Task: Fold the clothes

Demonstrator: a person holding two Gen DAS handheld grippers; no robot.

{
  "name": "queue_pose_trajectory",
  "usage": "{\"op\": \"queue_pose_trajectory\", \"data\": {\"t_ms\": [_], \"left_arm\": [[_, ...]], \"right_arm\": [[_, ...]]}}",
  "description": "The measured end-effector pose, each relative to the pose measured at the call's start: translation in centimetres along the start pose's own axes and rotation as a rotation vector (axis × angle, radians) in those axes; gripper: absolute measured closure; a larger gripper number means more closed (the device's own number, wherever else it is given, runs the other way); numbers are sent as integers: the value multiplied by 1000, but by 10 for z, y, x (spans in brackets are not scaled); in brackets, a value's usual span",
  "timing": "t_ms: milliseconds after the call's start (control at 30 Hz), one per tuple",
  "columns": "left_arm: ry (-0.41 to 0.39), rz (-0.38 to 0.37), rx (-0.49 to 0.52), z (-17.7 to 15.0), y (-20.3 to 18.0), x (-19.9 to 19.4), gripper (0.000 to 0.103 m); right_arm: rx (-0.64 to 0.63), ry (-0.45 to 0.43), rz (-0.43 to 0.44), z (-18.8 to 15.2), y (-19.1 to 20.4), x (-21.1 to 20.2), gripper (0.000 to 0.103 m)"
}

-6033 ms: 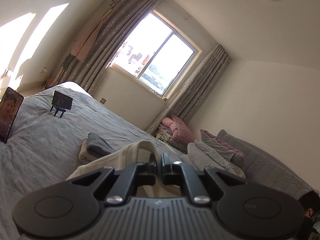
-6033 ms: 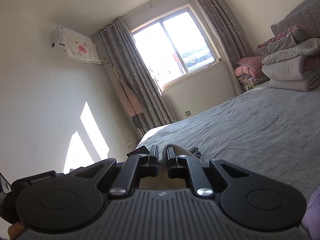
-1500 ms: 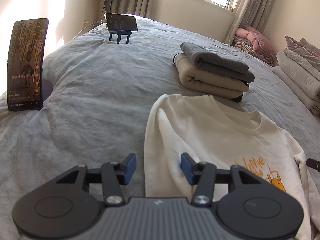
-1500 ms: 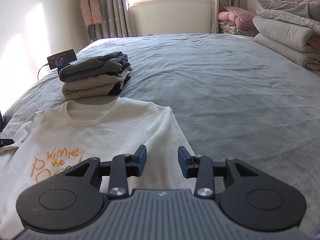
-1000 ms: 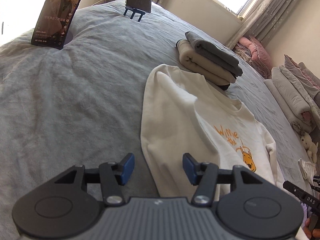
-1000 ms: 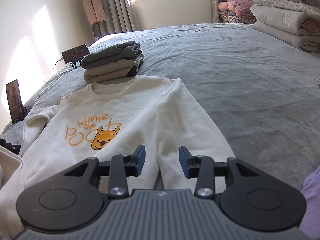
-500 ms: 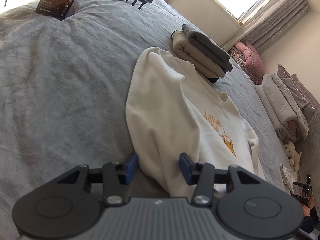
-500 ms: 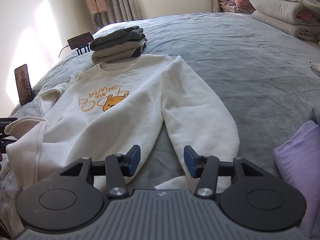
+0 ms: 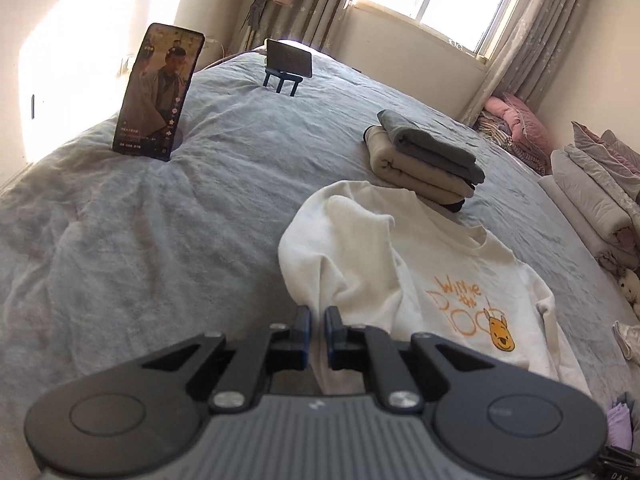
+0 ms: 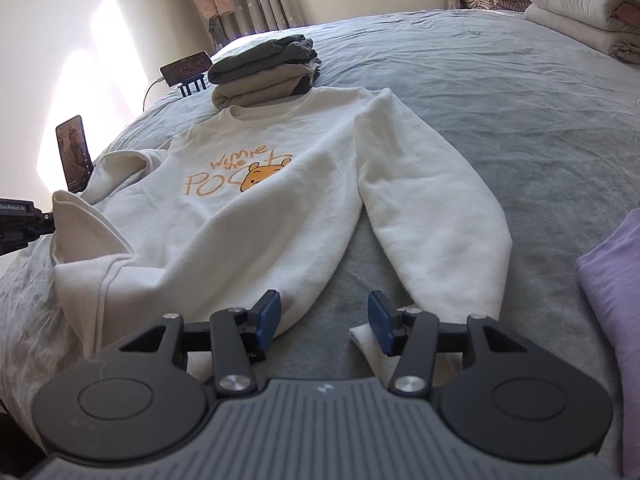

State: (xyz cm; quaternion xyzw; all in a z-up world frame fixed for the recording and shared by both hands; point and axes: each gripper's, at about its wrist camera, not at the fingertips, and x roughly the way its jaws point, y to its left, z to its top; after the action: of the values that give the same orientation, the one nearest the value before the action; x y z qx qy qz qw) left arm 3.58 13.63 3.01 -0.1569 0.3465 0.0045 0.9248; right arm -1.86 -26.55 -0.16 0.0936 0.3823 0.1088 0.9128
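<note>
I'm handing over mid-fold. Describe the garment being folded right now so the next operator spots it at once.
On the grey bed, just in front of the stack of folded clothes, a cream sweatshirt lies face up. The left gripper pinches one sleeve. Unlike the plain folded pieces and the purple garment, it carries orange lettering and a yellow bear face.

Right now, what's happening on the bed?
A person with a handheld gripper in each hand is folding a cream sweatshirt spread face up on the grey bed. The left gripper is shut on the sweatshirt's sleeve and has it raised off the bed. The right gripper is open, poised over the hem near the other sleeve's cuff, holding nothing. A stack of folded clothes sits just past the collar.
</note>
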Motion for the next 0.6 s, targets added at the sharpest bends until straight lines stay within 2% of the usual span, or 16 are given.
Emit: {"op": "queue_pose_trajectory", "data": {"t_ms": [167, 333, 433, 533, 600], "left_arm": [[-67, 155, 126, 19, 17, -13, 96], [-127, 308, 203, 38, 33, -9, 95], [-114, 350, 222, 45, 40, 4, 95], [-77, 341, 235, 43, 38, 11, 91], [-71, 314, 236, 39, 34, 8, 81]], "right_arm": [[-4, 1, 3, -1, 0, -2, 49], [-14, 5, 9, 0, 2, -4, 47], [-18, 8, 9, 0, 3, -3, 47], [-22, 12, 7, 0, 4, -3, 46], [-23, 13, 5, 0, 4, -5, 46]]}}
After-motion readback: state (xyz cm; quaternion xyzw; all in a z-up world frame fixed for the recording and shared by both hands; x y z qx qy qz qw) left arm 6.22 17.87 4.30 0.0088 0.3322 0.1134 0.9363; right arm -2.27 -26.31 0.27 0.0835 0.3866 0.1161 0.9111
